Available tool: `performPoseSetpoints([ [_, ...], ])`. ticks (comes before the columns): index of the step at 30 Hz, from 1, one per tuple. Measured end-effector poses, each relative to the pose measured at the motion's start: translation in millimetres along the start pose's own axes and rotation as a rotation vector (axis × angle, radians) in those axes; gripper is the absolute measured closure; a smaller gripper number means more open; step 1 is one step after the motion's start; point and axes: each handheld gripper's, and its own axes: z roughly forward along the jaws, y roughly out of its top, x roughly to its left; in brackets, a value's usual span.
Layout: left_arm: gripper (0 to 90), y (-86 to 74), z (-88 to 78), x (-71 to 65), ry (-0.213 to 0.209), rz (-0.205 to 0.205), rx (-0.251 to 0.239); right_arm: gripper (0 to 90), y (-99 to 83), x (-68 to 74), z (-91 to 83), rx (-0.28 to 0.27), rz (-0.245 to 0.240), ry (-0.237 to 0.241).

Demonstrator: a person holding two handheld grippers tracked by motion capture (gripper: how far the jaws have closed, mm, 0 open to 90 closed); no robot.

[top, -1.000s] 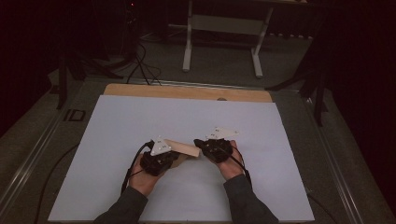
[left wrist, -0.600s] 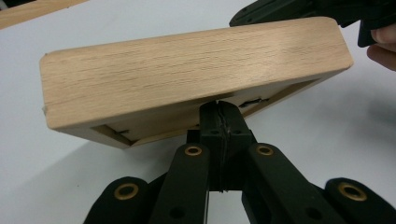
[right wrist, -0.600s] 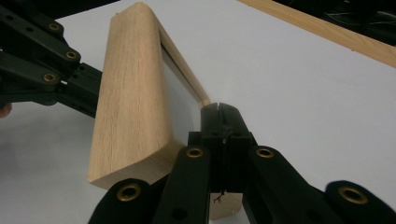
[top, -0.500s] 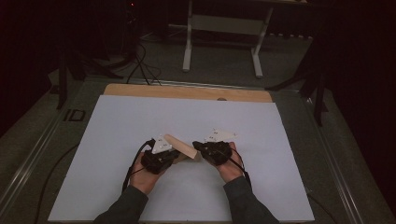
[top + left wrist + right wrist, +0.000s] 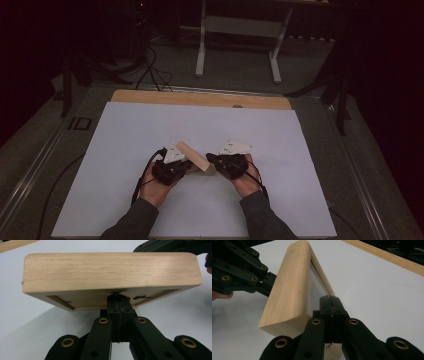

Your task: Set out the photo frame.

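A light wooden picture frame stands tilted on the white table top, caught between my two grippers. My left gripper is shut, its tips pressed against the rim of the frame's recessed back, where small staples show. My right gripper is also shut, its tips against the inner lip of the frame's glass side. In the left gripper view the jaws meet with no gap; the right gripper looks the same. The left gripper's linkage shows behind the frame.
The white sheet covers the table, with a wooden strip along its far edge. Beyond the table stand a metal stand's legs and cables on a dark floor. Both forearms enter from the bottom edge.
The frame has turned from lying across between the grippers to pointing more away from me, its far end higher. Both hands have shifted slightly toward each other.
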Motion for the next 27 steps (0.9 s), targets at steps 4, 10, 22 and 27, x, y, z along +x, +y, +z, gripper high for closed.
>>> performPoseSetpoints([
  [4,89.4,1.0,1.4,1.5,0.000,-0.001,-0.001,89.9,-0.3,1.9,-0.6,0.001,-0.006,0.004],
  [10,89.4,3.1,3.5,3.2,0.001,0.004,0.003,89.9,-0.4,4.6,-0.7,0.001,-0.009,0.009],
  [22,89.4,8.3,10.3,5.0,0.002,0.009,0.005,89.9,-0.3,7.1,-0.9,0.005,-0.020,0.016],
  [27,89.5,10.2,14.0,5.7,-0.001,0.009,-0.001,89.9,-0.2,7.0,-0.9,0.005,-0.019,0.019],
])
